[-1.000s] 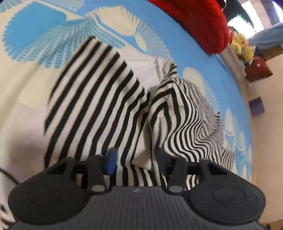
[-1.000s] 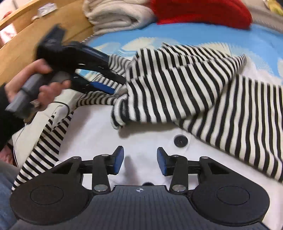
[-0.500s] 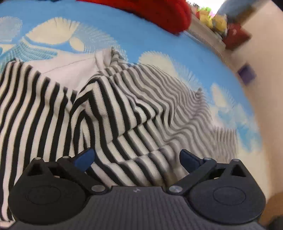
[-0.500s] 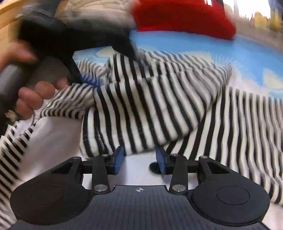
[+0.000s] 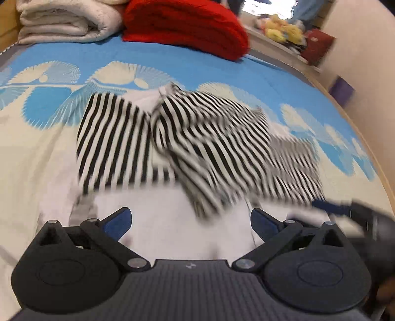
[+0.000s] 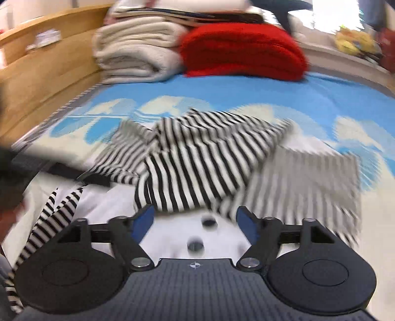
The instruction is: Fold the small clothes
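Observation:
A small black-and-white striped garment (image 5: 197,148) with a white front panel lies on the blue-and-cream bedspread (image 5: 172,64); one striped sleeve is folded across its middle. It also shows in the right wrist view (image 6: 197,168), where two dark buttons (image 6: 208,219) sit on the white panel. My left gripper (image 5: 191,221) is open and empty, just in front of the garment's near edge. My right gripper (image 6: 195,221) is open and empty over the white panel. The right gripper also shows blurred at the left wrist view's right edge (image 5: 345,210).
A folded red blanket (image 5: 187,24) and a folded cream blanket (image 5: 66,22) lie at the far end of the bed. A wooden bed frame (image 6: 44,74) runs along the left. A shelf with soft toys (image 5: 284,32) is beyond the bed.
Both grippers have opened and pulled back from the garment. The left gripper let go of the striped sleeve, which now lies folded over the middle. Both views are motion-blurred.

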Tool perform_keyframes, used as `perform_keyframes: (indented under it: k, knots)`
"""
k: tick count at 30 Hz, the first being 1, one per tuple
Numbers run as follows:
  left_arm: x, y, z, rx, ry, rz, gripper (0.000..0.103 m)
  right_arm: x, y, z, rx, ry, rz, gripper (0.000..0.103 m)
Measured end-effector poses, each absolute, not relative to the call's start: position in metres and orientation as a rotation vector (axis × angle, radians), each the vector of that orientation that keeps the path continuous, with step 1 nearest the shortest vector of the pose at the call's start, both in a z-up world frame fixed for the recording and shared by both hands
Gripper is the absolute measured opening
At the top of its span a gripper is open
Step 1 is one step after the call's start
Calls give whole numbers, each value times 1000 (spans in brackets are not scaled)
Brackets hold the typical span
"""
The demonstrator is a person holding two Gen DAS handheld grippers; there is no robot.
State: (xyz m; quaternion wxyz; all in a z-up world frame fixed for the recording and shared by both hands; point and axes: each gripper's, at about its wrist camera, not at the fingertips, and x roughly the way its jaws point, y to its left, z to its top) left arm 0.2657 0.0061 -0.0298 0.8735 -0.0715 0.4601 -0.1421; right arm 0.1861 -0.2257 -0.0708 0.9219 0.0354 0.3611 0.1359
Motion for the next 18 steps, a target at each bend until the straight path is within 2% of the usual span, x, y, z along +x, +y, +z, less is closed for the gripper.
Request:
perform_keyframes:
  k: [8,18]
  knots:
    - [105,26,-33,-233,918,-182,102,62,-227,-58,145,843,136,80]
    - [12,37,-11,-197,839,-158,102,-46,-211,-40,77,796,106,80]
